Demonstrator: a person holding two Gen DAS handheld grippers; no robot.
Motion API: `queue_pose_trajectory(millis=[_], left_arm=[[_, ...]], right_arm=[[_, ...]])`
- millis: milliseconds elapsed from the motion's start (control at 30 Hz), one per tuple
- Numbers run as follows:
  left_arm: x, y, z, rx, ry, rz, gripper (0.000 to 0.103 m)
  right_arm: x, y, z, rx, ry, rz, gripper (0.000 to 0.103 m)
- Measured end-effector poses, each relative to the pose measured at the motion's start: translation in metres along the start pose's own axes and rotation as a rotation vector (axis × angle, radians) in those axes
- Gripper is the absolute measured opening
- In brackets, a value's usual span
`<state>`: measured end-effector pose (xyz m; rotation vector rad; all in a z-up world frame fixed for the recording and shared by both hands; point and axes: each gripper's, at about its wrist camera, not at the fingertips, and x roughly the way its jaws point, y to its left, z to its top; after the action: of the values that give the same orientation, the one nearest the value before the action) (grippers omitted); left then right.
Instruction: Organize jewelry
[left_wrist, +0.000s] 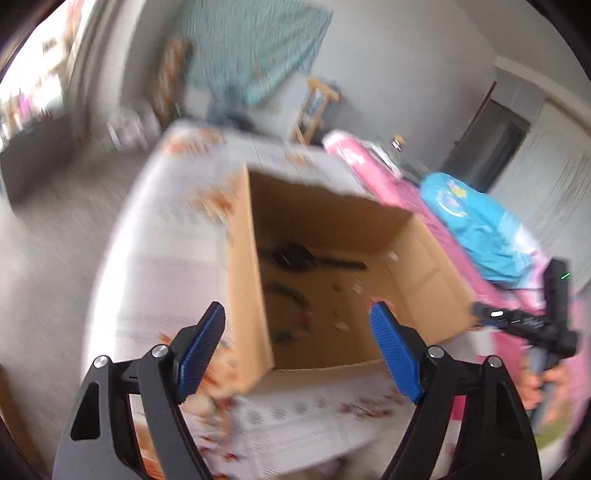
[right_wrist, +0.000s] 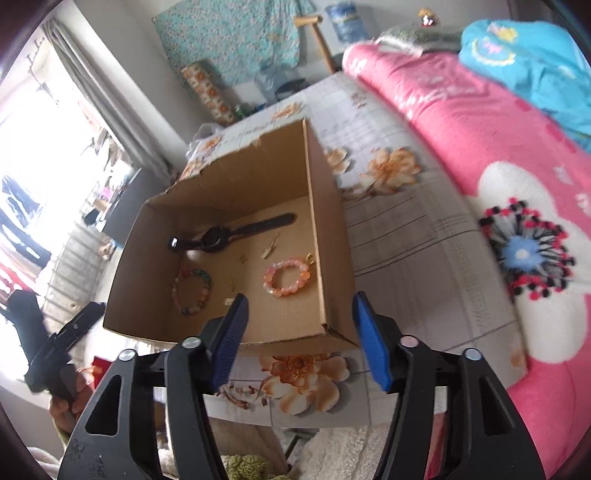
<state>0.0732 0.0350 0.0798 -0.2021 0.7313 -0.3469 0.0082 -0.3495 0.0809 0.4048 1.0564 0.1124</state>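
Found all the jewelry on the floor of an open cardboard box (right_wrist: 325, 206) standing on a flower-printed bed sheet (right_wrist: 406, 229): a black watch (right_wrist: 221, 236) near the far wall, a multicoloured bead bracelet (right_wrist: 192, 291) toward the left, a pink bead bracelet (right_wrist: 288, 277) close beside the right wall, and a few tiny pieces (right_wrist: 267, 251) scattered between (too small to name). Saw the right claw (right_wrist: 299, 339) hovering above the near rim, jaws apart and empty; likewise the left claw (left_wrist: 299, 354), spread wide with nothing between its pads. Judged the bead bracelets light, rounded and likely to roll or slip, so best pinched across one side of the loop. Judged the watch stiffer at its case, floppy along the strap, so best taken at the case. Expected the tiny pieces to be fiddly against the cardboard.
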Motion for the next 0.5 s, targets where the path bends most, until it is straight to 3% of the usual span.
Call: queue_pose_trajectory(millis=[67, 233, 333, 500], left_arm=[[-0.024, -0.015, -0.008, 0.066, -0.092, 0.030, 0.083], [-0.046, -0.043, -0.021, 0.111, -0.127, 0.029, 0.097], [-0.050, -0.065, -0.027, 0.176, -0.110, 0.017, 0.097], [-0.043, -0.074, -0.034, 0.155, -0.062, -0.003, 0.097]], right_arm=[[-0.022, 0.007, -0.007, -0.034, -0.083, -0.049, 0.070], [-0.062, 0.030, -0.030, -0.141, -0.215, -0.114, 0.089], [-0.068, 0.043, -0.045, -0.199, -0.220, -0.124, 0.095], [-0.051, 0.056, -0.064, -0.244, -0.155, -0.145, 0.095]])
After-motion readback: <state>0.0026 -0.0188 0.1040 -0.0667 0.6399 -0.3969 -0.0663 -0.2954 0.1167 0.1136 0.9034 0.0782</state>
